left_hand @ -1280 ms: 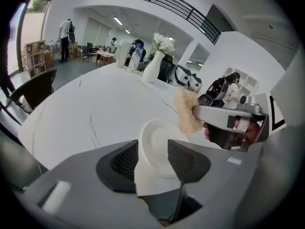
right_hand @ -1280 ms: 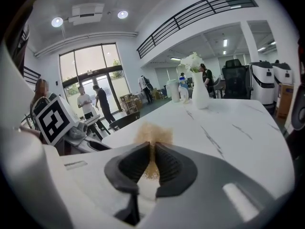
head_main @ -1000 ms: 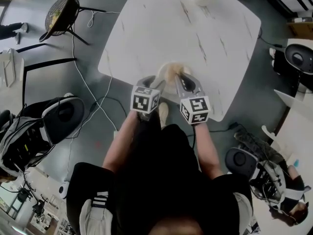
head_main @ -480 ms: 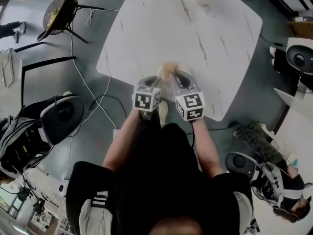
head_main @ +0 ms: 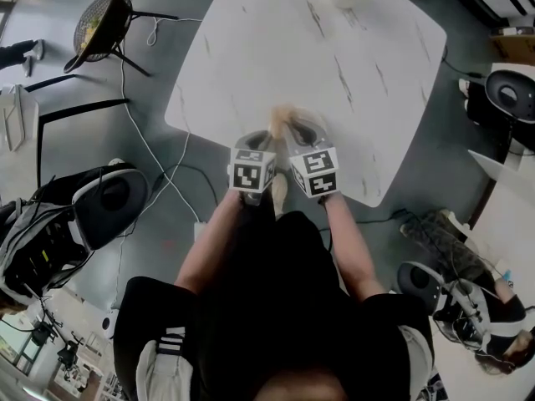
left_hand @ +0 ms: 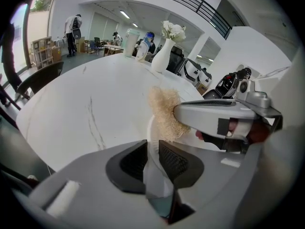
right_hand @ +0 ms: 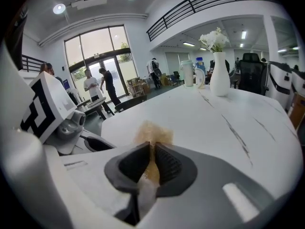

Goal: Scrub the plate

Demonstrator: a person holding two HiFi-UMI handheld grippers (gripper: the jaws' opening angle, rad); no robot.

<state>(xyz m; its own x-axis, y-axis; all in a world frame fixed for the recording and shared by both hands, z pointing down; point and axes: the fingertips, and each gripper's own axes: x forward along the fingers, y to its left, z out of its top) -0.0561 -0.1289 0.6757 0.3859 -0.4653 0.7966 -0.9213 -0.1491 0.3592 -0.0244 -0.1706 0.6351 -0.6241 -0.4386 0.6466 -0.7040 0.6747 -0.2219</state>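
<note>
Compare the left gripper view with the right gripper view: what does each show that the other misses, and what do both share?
Left gripper view only: the plate rim between the left gripper tongs, which have just been closing on it, and the right gripper from outside. Right gripper view only: the left gripper's marker cube, glass doors. Both: the scrubber in the right gripper's tongs, the vase, the table.

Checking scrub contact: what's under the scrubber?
The near rim of the white plate shows just below the tan scrubber. The rest of the plate, and whether the fibres touch it, are covered by the scrubber and the right gripper.
</note>
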